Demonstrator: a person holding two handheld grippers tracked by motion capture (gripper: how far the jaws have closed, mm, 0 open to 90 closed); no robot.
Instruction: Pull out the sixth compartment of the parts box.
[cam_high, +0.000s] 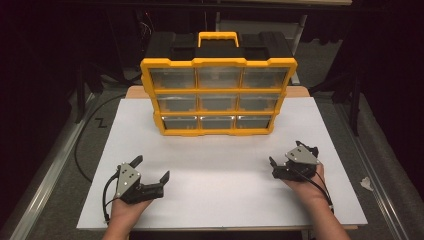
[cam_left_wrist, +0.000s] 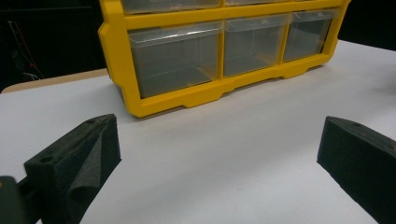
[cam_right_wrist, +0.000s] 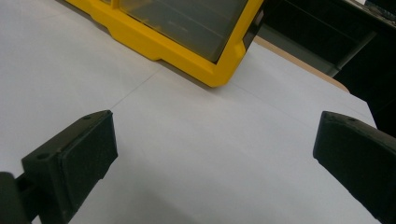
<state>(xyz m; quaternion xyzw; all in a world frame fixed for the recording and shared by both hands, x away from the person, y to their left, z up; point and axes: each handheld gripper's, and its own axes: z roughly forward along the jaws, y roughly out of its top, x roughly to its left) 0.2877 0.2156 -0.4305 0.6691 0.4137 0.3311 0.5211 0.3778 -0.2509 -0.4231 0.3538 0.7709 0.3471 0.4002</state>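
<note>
A yellow-and-black organizer case (cam_high: 218, 90) stands upright at the back centre of the white table (cam_high: 215, 150). It has a yellow handle and rows of clear drawers, all pushed in. My left gripper (cam_high: 151, 168) rests open near the front left edge, jaws wide apart and empty. In the left gripper view the left gripper (cam_left_wrist: 219, 154) faces the bottom row of drawers (cam_left_wrist: 219, 56) across bare table. My right gripper (cam_high: 292, 155) sits open at the front right, nothing between its jaws. The right gripper view has the right gripper (cam_right_wrist: 215, 158) looking toward the case's lower right corner (cam_right_wrist: 210, 70).
A wooden board edge (cam_high: 135, 92) shows behind the white sheet. On the floor, a black cable (cam_high: 85, 145) loops at the left and a white scrap (cam_high: 366, 183) lies at the right. Dark furniture stands behind the table.
</note>
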